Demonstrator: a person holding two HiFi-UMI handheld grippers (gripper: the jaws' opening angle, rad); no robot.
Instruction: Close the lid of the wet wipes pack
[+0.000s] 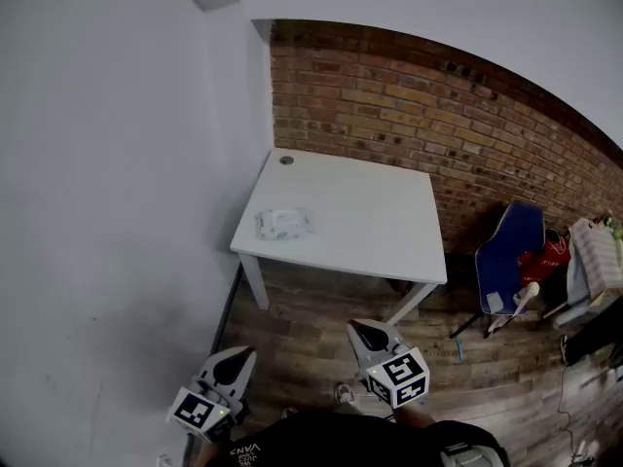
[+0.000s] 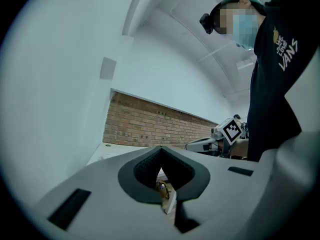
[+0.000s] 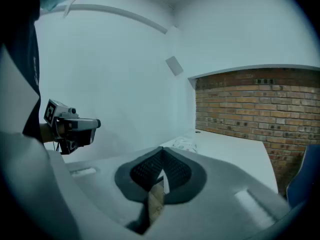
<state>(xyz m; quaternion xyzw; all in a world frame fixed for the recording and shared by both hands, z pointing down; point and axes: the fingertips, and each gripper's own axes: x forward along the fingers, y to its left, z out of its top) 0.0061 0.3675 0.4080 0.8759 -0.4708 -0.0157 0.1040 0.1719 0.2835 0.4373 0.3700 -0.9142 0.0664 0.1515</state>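
Observation:
The wet wipes pack, pale with a faint print, lies flat near the left front corner of the white table. From this distance I cannot tell how its lid stands. Both grippers hang low over the wooden floor, well short of the table. My left gripper is at the bottom left, jaws closed together and empty. My right gripper is nearer the middle, also shut on nothing. In the right gripper view the pack shows just beyond the closed tips. The left gripper view shows its tips meeting.
A brick wall runs behind the table and a white wall stands close on its left. A blue chair with red and white items beside it sits to the right. A small round grommet marks the table's far left corner.

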